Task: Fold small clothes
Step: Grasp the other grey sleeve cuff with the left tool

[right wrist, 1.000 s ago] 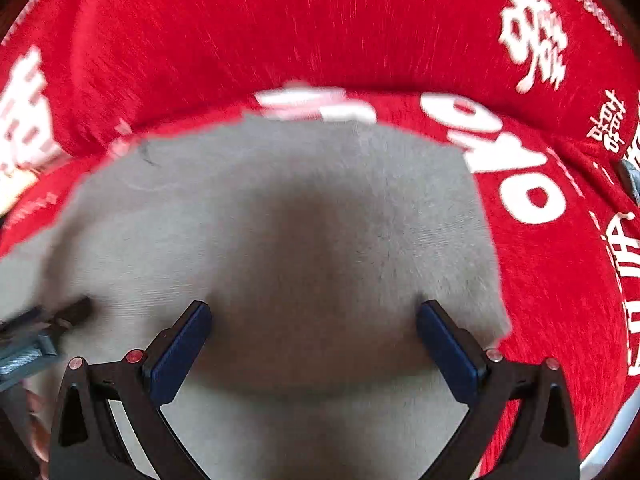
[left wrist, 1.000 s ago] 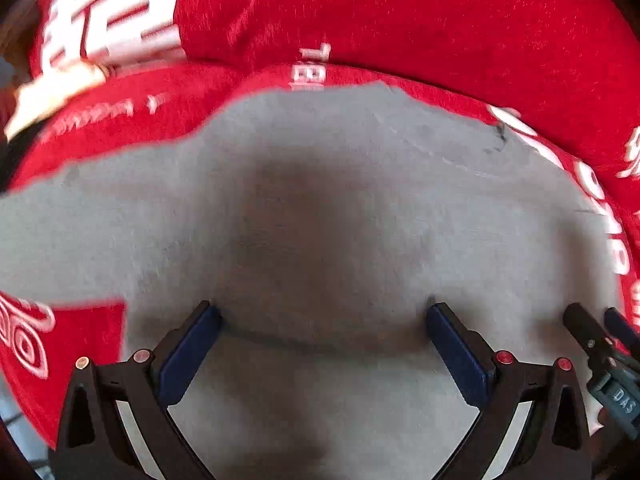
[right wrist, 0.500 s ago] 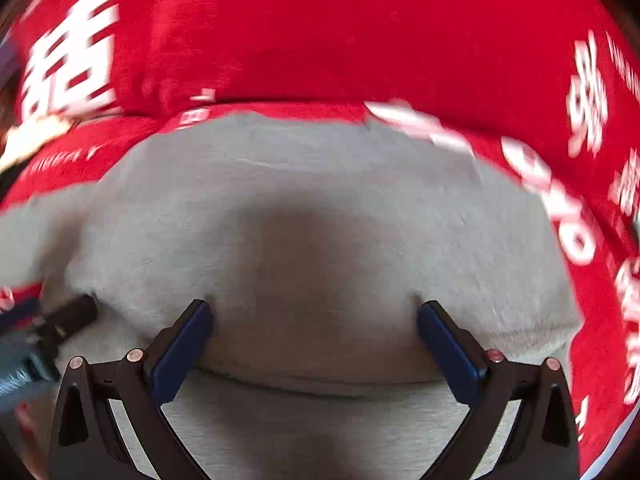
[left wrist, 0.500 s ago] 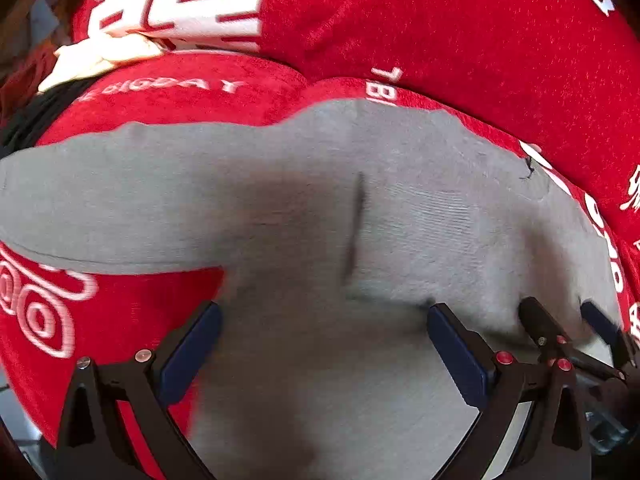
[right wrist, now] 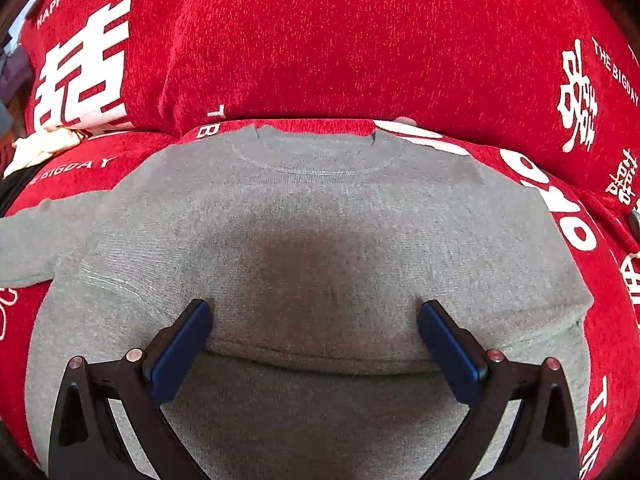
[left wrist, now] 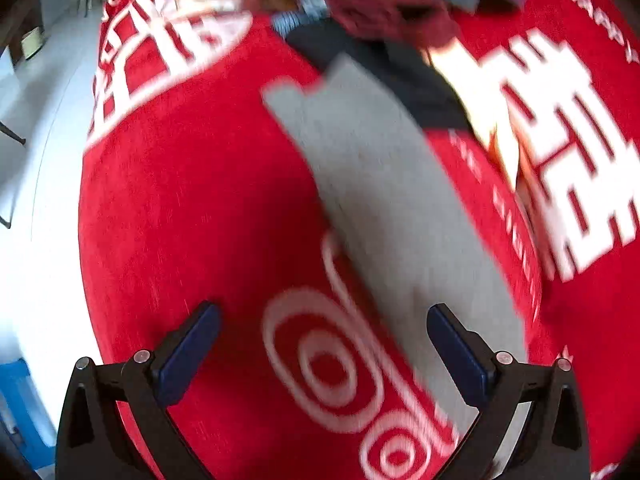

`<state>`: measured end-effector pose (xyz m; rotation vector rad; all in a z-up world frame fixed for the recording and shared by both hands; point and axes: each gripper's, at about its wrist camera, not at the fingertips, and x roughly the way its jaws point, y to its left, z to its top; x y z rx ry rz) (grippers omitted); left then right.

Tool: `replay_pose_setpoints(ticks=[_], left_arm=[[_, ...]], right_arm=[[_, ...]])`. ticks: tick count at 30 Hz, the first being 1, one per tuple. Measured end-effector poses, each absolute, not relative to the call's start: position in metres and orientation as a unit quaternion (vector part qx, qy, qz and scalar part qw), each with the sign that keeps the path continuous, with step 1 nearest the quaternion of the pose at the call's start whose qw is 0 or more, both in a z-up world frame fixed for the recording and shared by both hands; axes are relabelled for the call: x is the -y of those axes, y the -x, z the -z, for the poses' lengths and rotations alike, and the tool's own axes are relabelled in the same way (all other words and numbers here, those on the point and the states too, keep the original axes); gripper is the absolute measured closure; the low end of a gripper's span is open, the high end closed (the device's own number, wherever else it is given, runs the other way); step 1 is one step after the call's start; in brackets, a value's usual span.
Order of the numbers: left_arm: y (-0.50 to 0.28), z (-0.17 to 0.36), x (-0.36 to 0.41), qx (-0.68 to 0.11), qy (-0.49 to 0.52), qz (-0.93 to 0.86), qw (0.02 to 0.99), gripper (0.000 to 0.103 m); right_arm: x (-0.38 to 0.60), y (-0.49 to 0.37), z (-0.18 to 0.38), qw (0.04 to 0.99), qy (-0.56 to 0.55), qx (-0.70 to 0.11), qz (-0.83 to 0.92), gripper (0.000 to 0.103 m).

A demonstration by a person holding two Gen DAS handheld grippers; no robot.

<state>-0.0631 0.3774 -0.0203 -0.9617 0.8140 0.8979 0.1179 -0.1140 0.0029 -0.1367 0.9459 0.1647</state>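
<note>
A gray sweater (right wrist: 320,220) lies flat on a red blanket with white letters (right wrist: 360,40), its neck by the back fold. The right gripper (right wrist: 314,320) is spread wide over it, holding nothing. The left gripper (left wrist: 322,328) is wide too, beside one gray sleeve (left wrist: 380,184).

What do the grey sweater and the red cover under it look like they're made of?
Grey sweater: looks like a soft fine knit, matte, with faint ribbed rows and a stitched round neckline; the exact fibre can't be told.
Red cover: seems a plush, chenille-like fabric, since its short fuzzy pile glints in streaks; white lettering is woven or printed on.
</note>
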Motion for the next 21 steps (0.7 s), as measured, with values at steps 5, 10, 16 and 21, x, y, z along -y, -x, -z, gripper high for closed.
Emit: replay_pose_setpoints(ticks=[5,10,16,21], left_arm=[[0.029,0.022,-0.417,-0.398,0.409,-0.405,0.714,0.0],[0.01,0.017,-0.433,-0.389,0.395,-0.376,0.743,0.007],[0.03,0.018,-0.456,-0.35,0.438,-0.342,0.754,0.092],[0.05,0.018,-0.462,-0.324,0.473,-0.3,0.763,0.092]], right_arm=[[0.114,-0.119,-0.004,0.883,0.066,-0.459,-0.08,0.0],[0.111,-0.116,-0.02,0.878,0.057,-0.469,-0.08,0.0],[0.059,-0.113,-0.05,0.886,0.093,-0.438,-0.121,0.0],[-0.013,-0.122,-0.054,0.872,0.141,-0.435,-0.173,0.0]])
